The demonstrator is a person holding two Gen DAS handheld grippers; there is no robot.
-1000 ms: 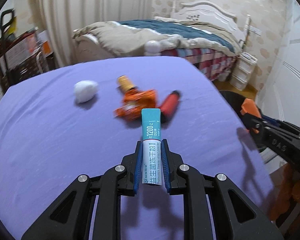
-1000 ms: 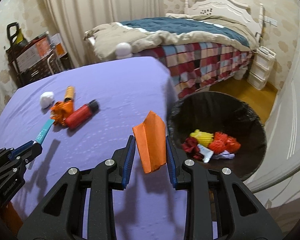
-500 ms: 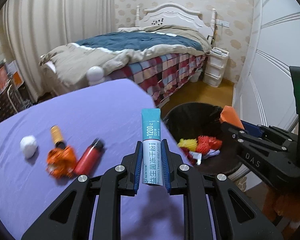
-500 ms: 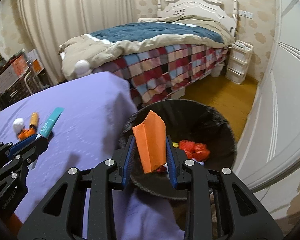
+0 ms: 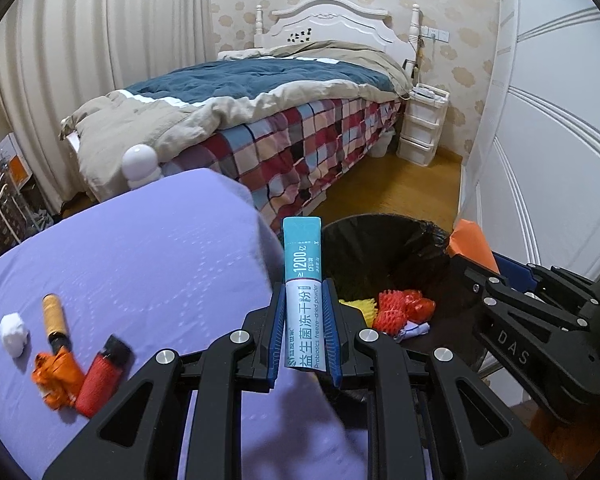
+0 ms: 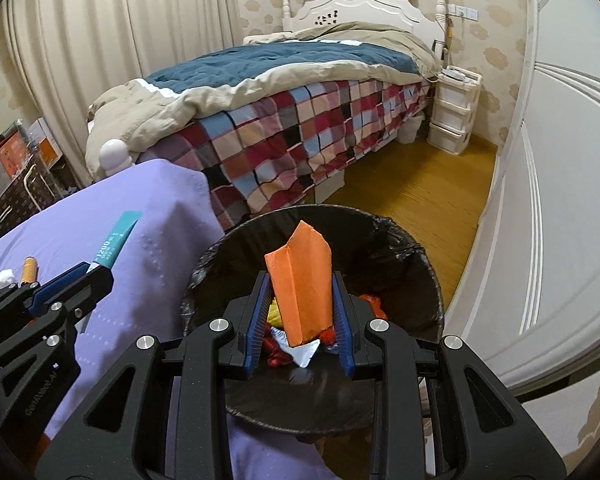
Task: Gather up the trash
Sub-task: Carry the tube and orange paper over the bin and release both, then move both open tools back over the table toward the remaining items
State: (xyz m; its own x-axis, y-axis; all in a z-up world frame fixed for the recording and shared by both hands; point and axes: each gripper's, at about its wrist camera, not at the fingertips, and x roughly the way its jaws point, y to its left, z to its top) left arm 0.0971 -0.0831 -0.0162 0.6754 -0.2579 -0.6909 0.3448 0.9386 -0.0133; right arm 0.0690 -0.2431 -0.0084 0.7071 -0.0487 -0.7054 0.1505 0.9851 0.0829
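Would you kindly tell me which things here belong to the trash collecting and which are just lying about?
Job:
sachet in left tongs
orange paper in right tongs
bin
tissue ball
orange wrapper
red tube
brown tube

Lying about:
bed
drawers
boxes

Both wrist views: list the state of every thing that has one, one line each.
Left tool: shut on the teal-and-white powder sachet, upright.
Right tool: shut on the folded orange paper, over the bin.
Round black-lined trash bin: open, holding some trash.
Red cylindrical lighter: lying on the purple cloth.
White crumpled paper ball: lying on the cloth.
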